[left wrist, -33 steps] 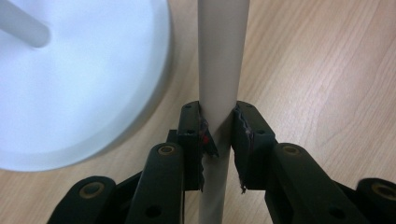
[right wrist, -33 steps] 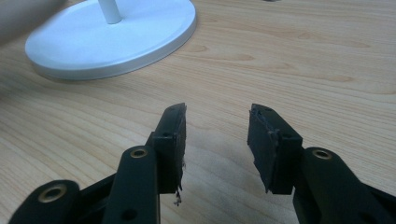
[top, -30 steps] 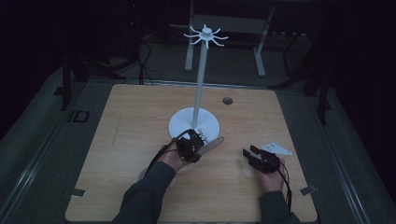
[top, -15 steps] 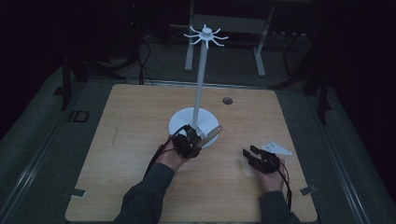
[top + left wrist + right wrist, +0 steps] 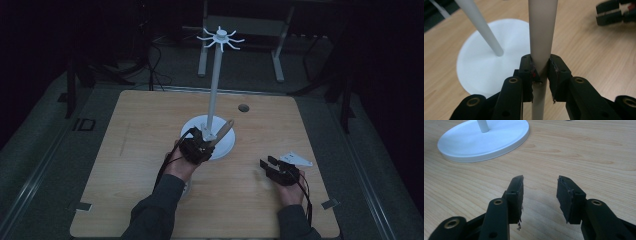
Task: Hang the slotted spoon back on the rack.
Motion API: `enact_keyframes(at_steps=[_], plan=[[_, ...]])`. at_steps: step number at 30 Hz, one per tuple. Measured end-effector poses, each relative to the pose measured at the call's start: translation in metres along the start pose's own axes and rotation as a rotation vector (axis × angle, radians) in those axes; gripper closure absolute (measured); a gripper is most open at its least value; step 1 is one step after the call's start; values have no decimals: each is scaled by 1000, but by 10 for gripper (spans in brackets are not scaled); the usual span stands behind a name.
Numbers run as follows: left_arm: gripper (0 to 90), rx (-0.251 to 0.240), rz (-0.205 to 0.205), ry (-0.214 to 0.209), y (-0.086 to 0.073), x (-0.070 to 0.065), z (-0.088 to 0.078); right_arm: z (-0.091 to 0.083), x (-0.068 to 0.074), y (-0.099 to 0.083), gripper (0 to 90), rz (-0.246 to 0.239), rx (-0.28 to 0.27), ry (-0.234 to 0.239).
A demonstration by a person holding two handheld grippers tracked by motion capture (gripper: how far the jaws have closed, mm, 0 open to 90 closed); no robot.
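**Wooden handle clamped over the stand base**

I see one pale wooden handle (image 5: 541, 40) clenched in my left gripper (image 5: 541, 75), angled up above the one white stand (image 5: 210, 140). My right gripper (image 5: 539, 195) rests low near the table (image 5: 125, 150), jaws apart, empty.

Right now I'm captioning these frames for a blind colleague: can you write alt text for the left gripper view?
The left gripper's two black fingers clamp a pale, rod-like wooden handle that runs up out of the frame. Behind it, a white stand's round base sits on the wooden table, its slim white pole slanting up to the left. The other gripper shows at top right.
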State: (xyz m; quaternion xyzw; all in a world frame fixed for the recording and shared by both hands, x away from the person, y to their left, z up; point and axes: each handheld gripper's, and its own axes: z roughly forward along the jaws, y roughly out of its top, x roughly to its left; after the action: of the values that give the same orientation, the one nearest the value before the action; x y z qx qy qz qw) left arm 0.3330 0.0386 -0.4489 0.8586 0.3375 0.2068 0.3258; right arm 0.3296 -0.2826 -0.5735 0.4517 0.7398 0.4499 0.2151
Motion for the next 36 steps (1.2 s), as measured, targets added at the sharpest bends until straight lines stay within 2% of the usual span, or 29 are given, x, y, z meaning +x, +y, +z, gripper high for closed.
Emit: enact_keyframes(at_steps=[3, 11, 16, 27, 36], plan=[[743, -26, -19, 17, 2, 2, -5, 0, 0, 0, 566, 1, 1, 0], [743, -88, -27, 26, 4, 4, -13, 0, 1, 0, 566, 2, 3, 0], [744, -149, -44, 57, 7, 4, -20, 0, 1, 0, 565, 2, 3, 0], [744, -204, -80, 84, 15, 11, -30, 0, 0, 0, 566, 1, 2, 0], [744, -221, -85, 100, 20, 15, -34, 0, 0, 0, 566, 3, 3, 1]])
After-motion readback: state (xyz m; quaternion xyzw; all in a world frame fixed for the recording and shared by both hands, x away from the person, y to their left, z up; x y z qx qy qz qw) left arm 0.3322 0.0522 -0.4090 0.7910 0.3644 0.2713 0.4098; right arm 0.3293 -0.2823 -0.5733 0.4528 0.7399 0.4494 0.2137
